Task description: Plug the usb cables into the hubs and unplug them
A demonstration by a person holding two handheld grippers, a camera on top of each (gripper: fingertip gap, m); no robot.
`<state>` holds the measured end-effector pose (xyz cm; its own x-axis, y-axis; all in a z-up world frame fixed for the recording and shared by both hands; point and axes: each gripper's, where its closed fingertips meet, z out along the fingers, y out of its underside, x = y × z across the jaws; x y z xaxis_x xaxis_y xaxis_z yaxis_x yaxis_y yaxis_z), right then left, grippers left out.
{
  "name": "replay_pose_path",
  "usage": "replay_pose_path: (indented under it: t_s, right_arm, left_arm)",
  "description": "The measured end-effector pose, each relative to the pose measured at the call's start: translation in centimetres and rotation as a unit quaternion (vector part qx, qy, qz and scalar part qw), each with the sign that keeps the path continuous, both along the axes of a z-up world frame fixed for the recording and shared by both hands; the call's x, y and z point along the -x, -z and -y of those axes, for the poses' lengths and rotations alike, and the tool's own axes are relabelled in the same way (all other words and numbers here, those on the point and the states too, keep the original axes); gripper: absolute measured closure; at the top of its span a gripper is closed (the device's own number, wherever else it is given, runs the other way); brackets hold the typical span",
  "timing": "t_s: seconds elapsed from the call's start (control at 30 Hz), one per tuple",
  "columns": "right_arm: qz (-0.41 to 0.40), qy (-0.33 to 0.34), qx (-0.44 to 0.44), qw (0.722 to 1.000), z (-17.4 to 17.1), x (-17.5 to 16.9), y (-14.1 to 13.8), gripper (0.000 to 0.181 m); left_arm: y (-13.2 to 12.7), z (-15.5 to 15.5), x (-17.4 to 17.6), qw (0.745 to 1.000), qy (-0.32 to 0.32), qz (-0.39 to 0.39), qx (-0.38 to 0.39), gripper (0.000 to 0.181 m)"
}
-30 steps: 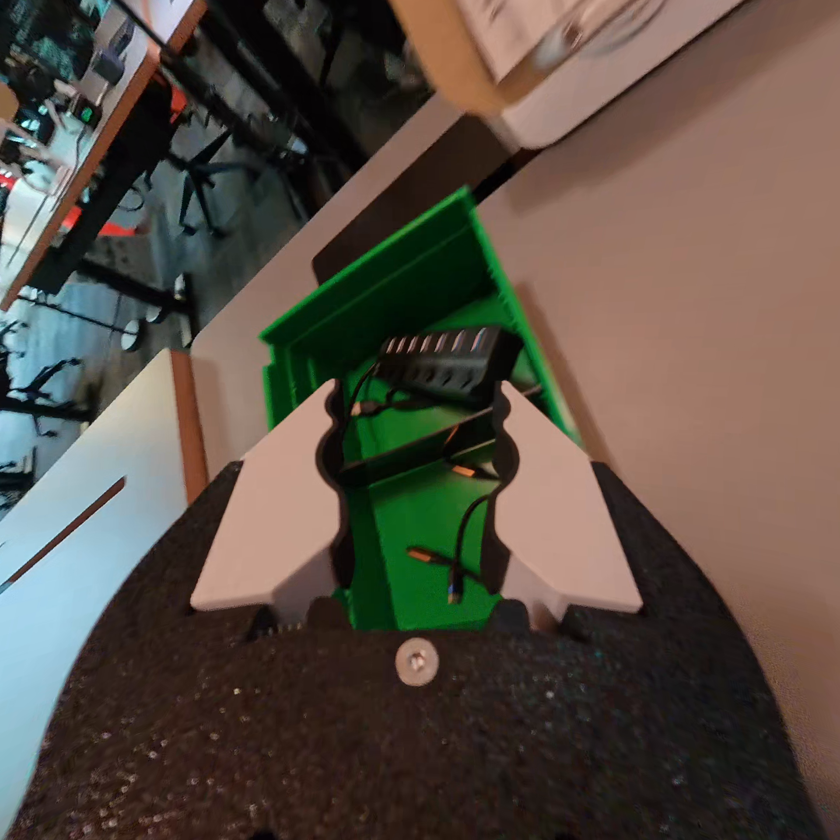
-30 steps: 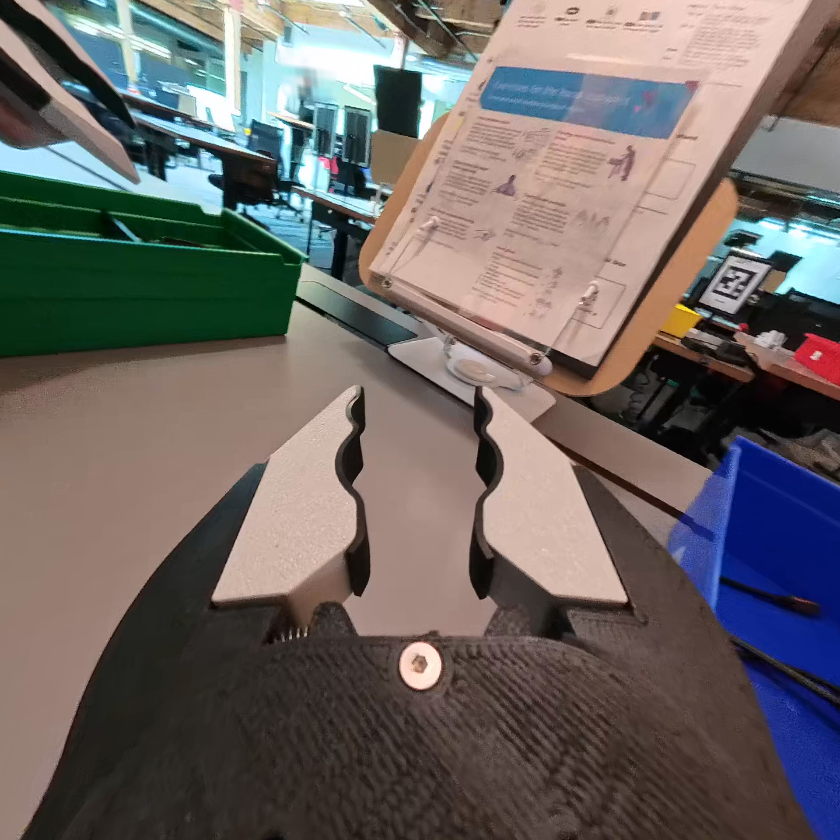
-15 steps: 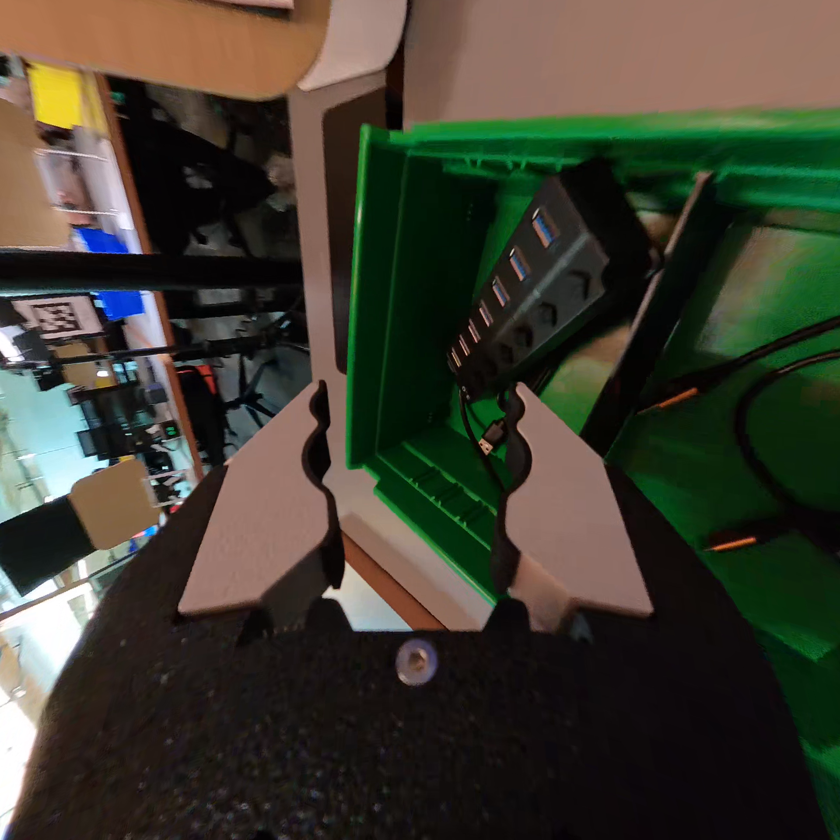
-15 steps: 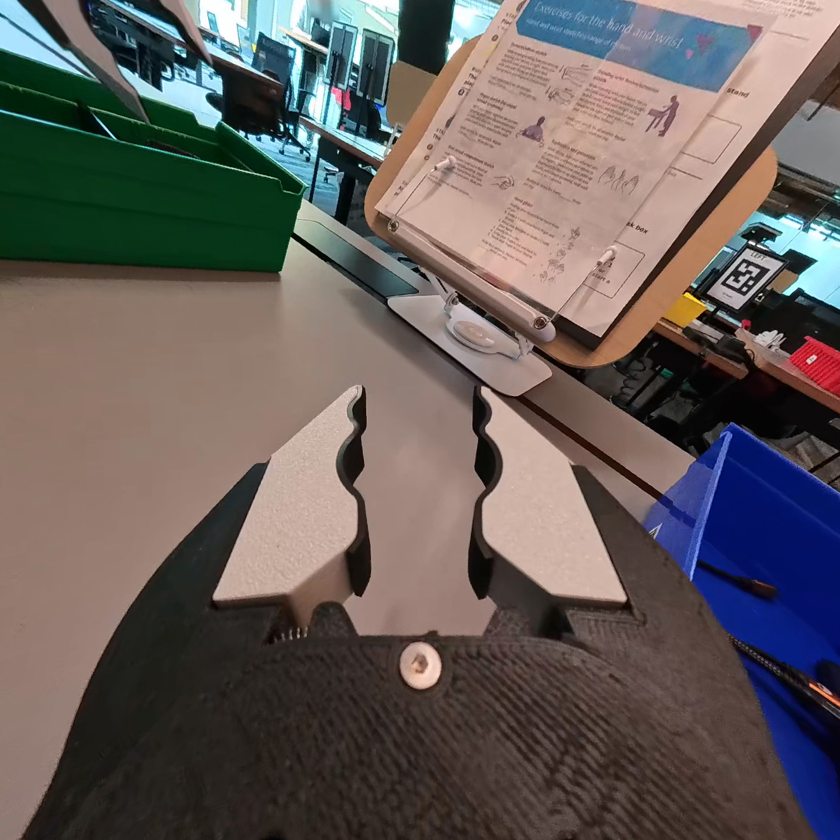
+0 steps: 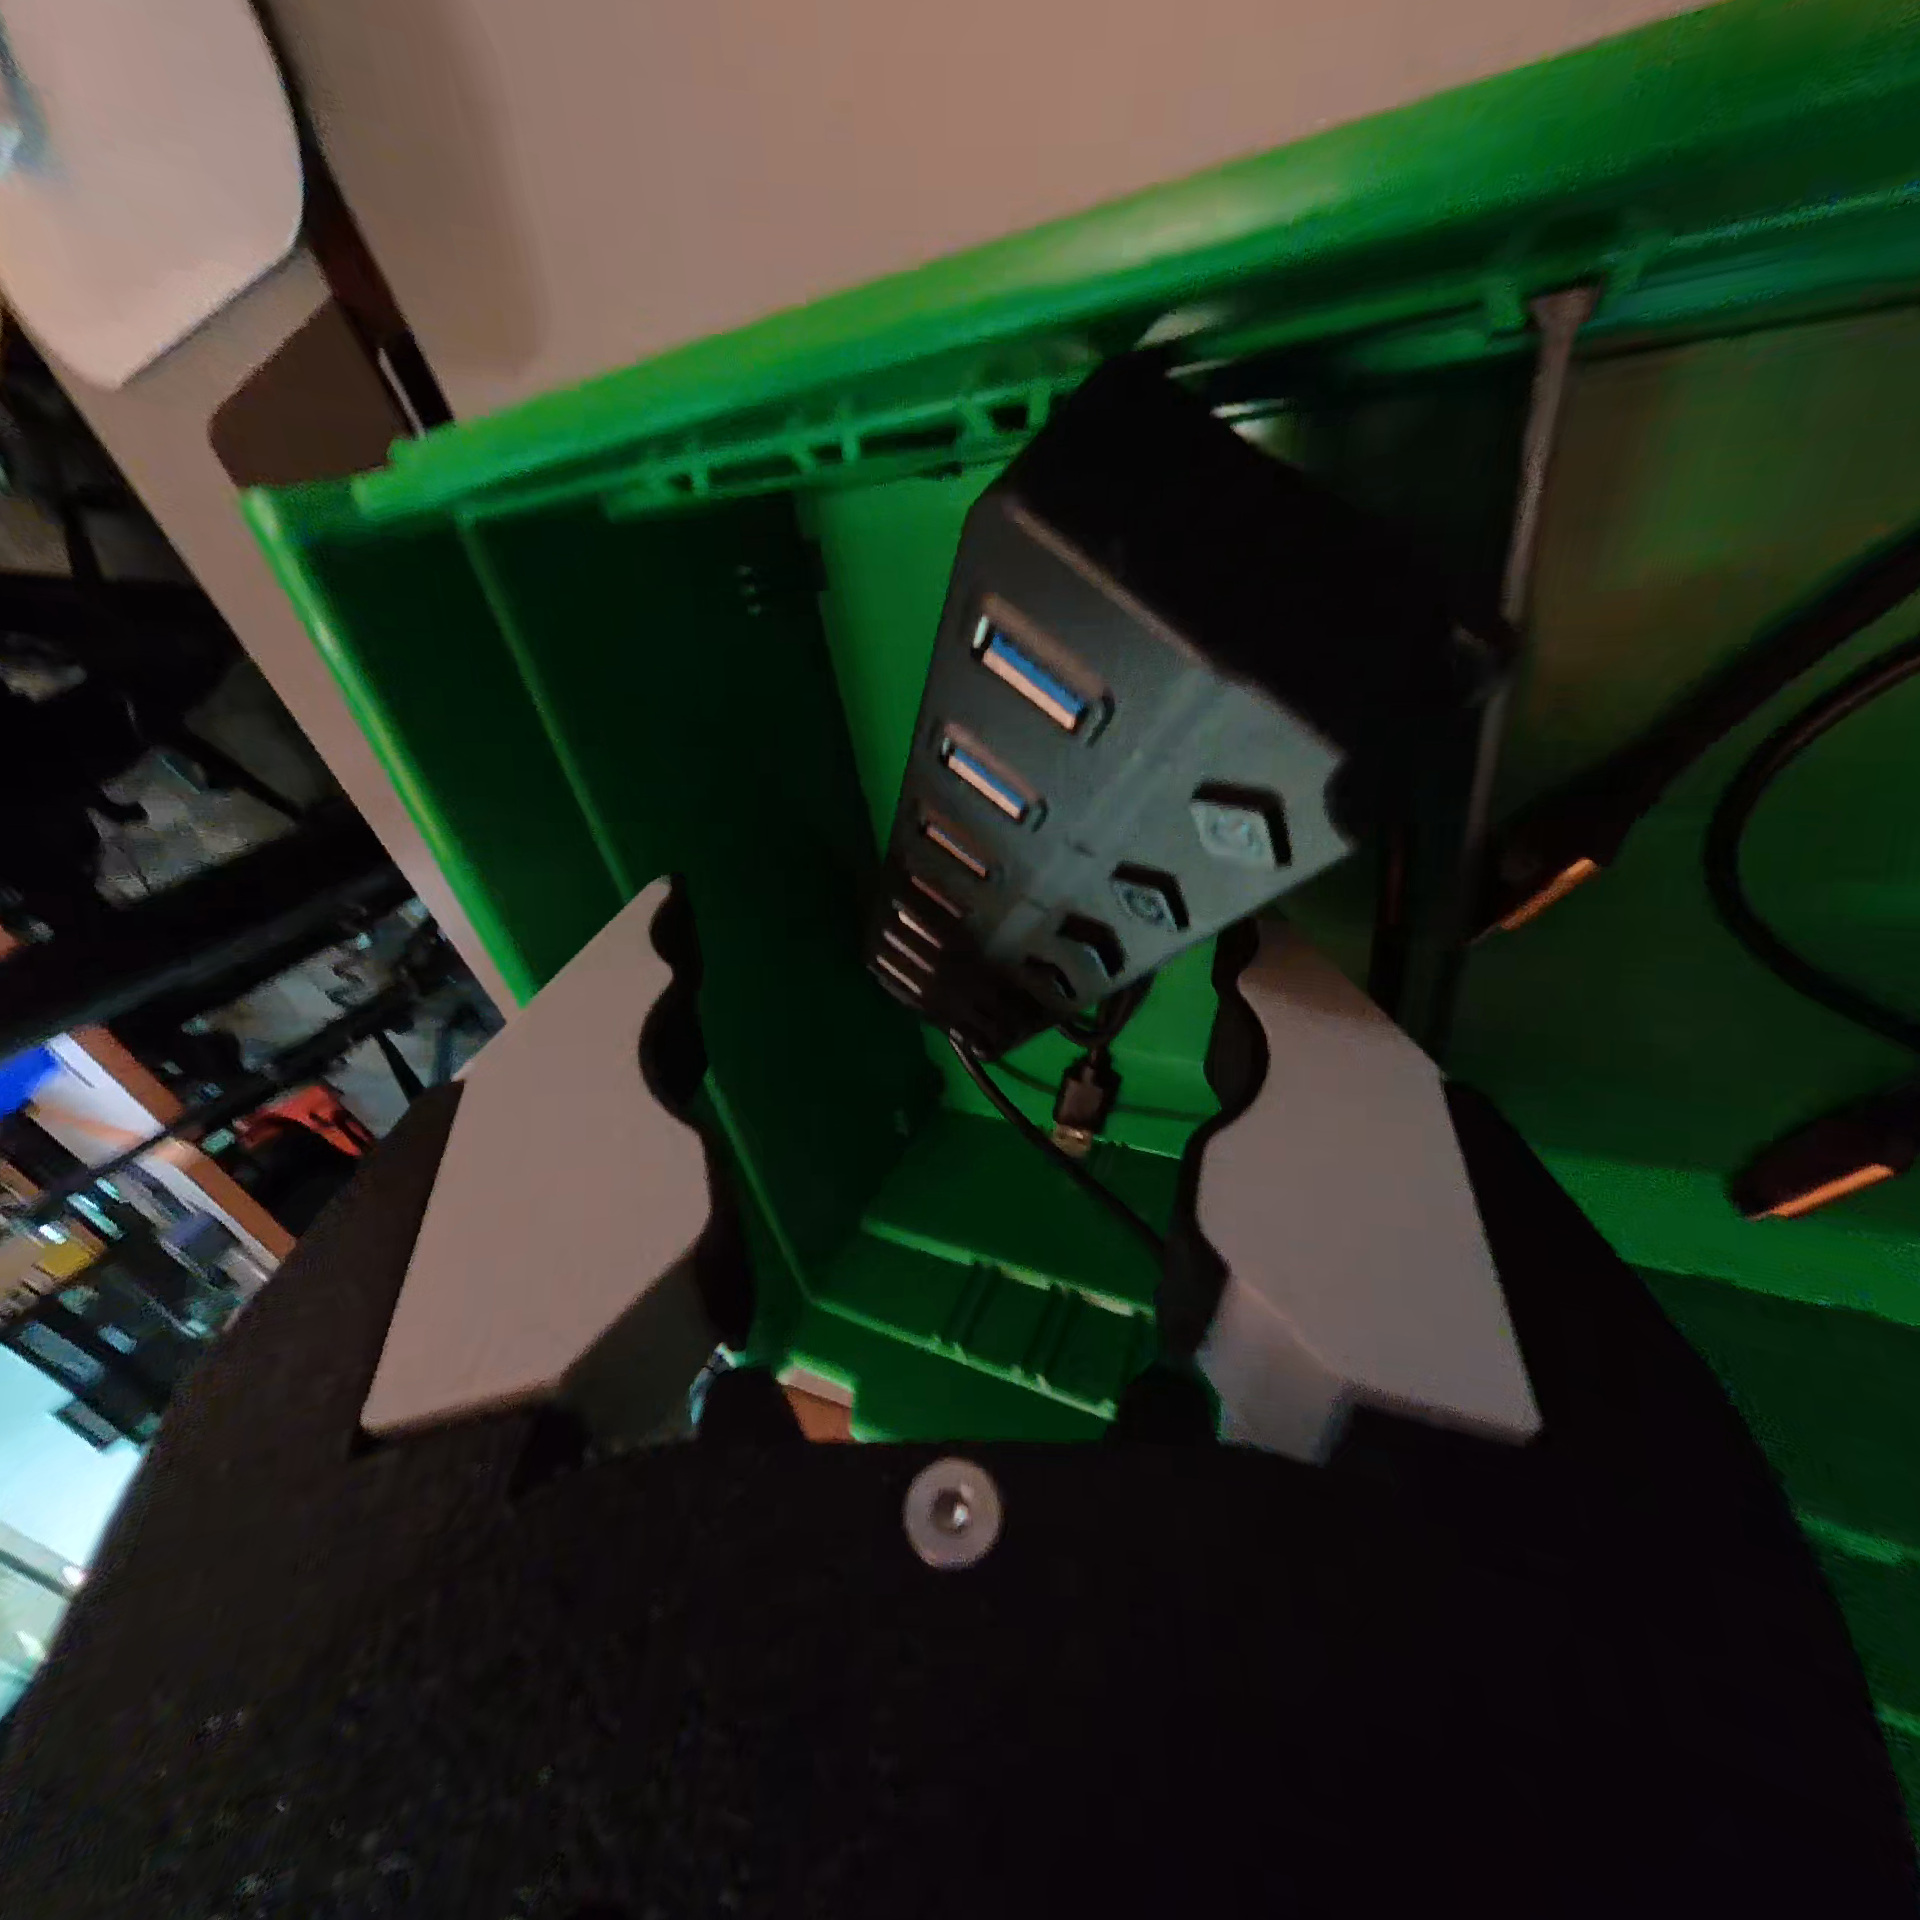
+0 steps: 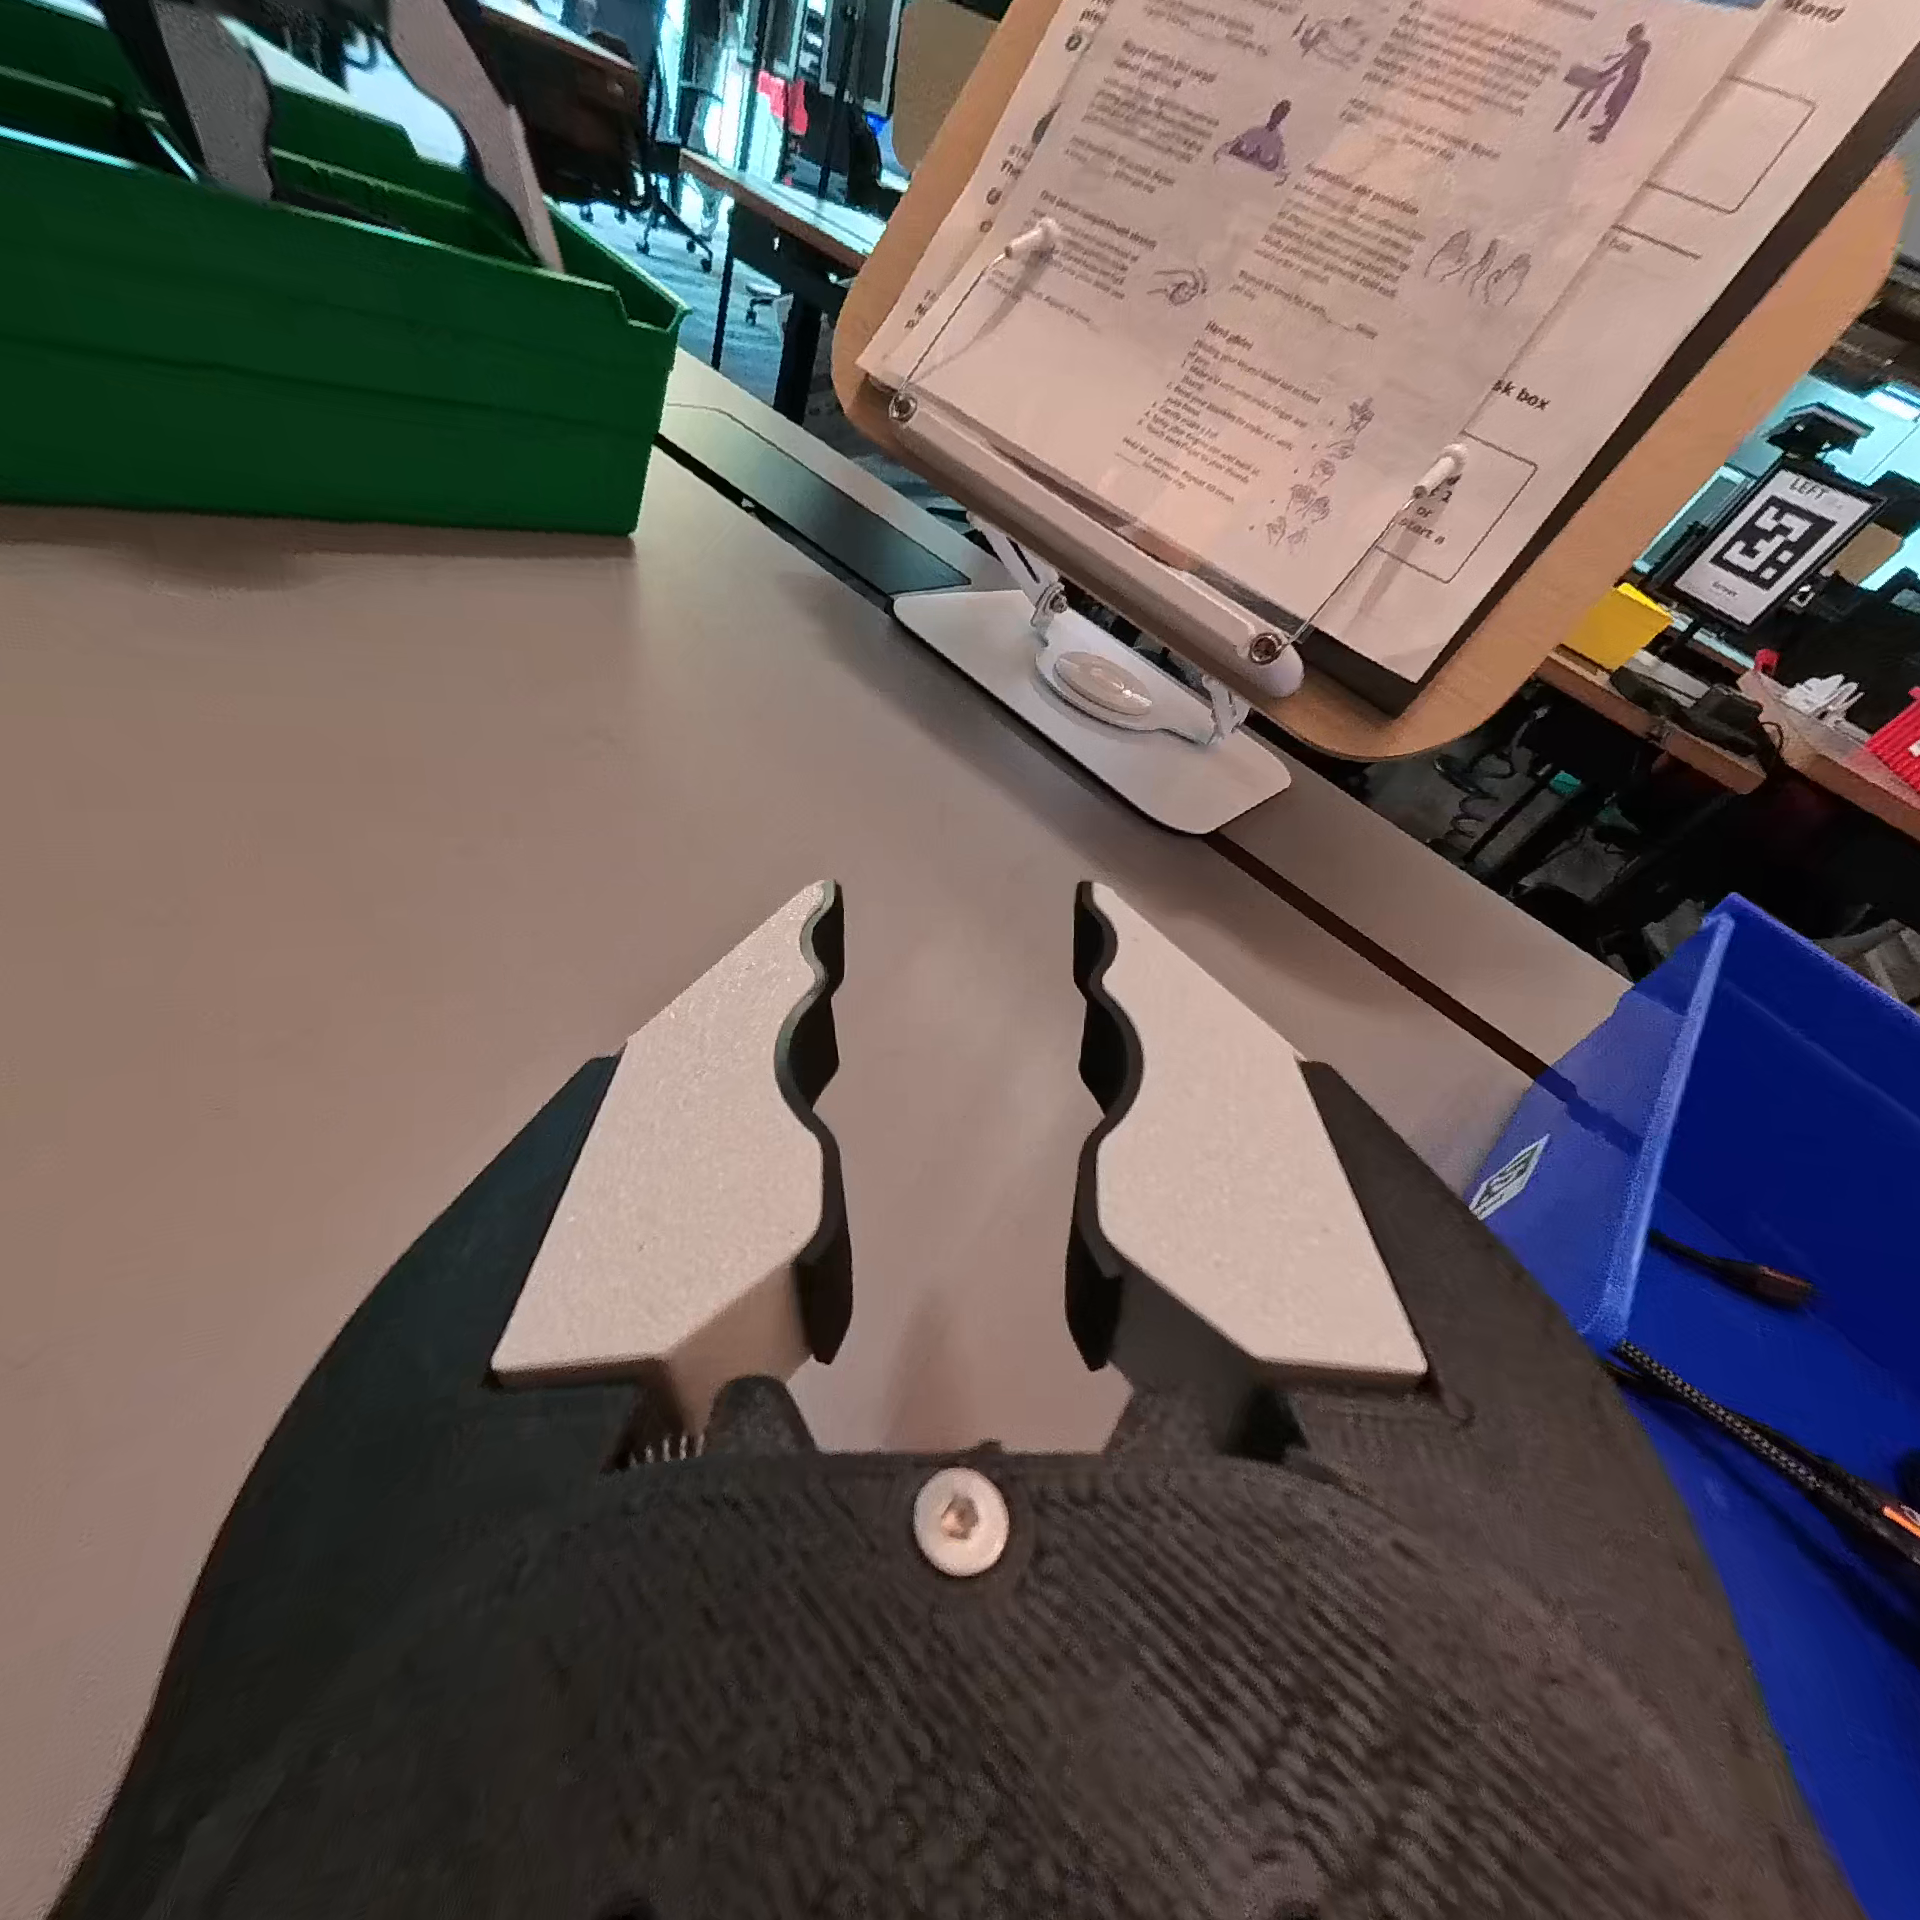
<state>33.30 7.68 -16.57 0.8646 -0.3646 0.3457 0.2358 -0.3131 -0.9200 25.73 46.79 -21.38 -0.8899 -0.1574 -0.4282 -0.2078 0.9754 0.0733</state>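
A black USB hub (image 5: 1122, 748) with several blue ports lies in the end compartment of a green bin (image 5: 644, 727). Its own thin cable and plug (image 5: 1081, 1101) trail toward me. My left gripper (image 5: 956, 925) is open and empty, just above the bin, its fingertips on either side of the hub's near end without touching it. Black cables with orange-tipped plugs (image 5: 1829, 1184) lie in the bin's other compartment. My right gripper (image 6: 956, 904) is open and empty over the bare table (image 6: 416, 790). The left gripper's fingers (image 6: 478, 114) show above the green bin (image 6: 312, 395).
A document stand (image 6: 1351, 343) with a printed sheet stands on the table's far edge. A blue bin (image 6: 1787, 1247) with dark cables sits at the right. A dark divider (image 5: 1517, 644) splits the green bin. Desks and chairs lie beyond the table.
My left gripper has swung over the green bin and closed in on the hub, which now looms larger between its fingers. My right gripper has shifted slightly forward and stayed open.
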Motion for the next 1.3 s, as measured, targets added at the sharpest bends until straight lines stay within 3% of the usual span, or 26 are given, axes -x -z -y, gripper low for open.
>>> replay_pose_path:
  t_s: [0.2,0.27,0.4,0.5,0.6,0.83,1.03,1.2,1.3]
  right_arm:
    - [0.004,-0.001,0.012,1.000,-0.1,0.0,0.4,0.139]
    - [0.004,-0.001,0.011,1.000,-0.1,0.0,0.4,0.139]
    - [0.003,-0.003,0.007,1.000,-0.1,0.1,0.3,0.139]
    - [0.000,0.001,0.004,1.000,0.0,-0.1,0.2,0.139]
    - [-0.005,0.003,-0.007,1.000,0.2,-0.2,0.0,0.140]
    - [-0.013,-0.007,-0.031,0.999,0.2,0.2,-0.9,0.140]
    - [-0.043,-0.045,-0.070,0.996,-0.3,1.6,-2.0,0.140]
    - [-0.089,-0.097,-0.114,0.985,-0.7,3.3,-3.2,0.140]
    - [-0.173,-0.164,-0.155,0.959,-0.9,5.0,-4.0,0.133]
  left_arm:
    - [2.4,0.4,-0.1,0.995,0.078,-0.061,-0.027,0.096]
    - [3.0,0.4,0.9,0.992,0.069,-0.101,-0.015,0.116]
    - [3.0,-0.9,0.8,0.994,0.026,-0.094,-0.042,0.119]
    - [0.9,-0.4,0.2,0.999,0.008,-0.045,-0.015,0.119]
    - [-3.9,0.6,-0.7,0.999,-0.006,0.037,0.029,0.119]
    - [-19.5,2.6,-1.9,0.968,-0.055,0.235,0.070,0.120]
    - [-32.9,7.6,-1.0,0.917,-0.022,0.397,-0.007,0.120]
    - [-39.8,13.5,0.1,0.874,0.032,0.482,-0.057,0.120]
    - [-41.5,19.1,0.7,0.847,0.104,0.517,-0.069,0.120]
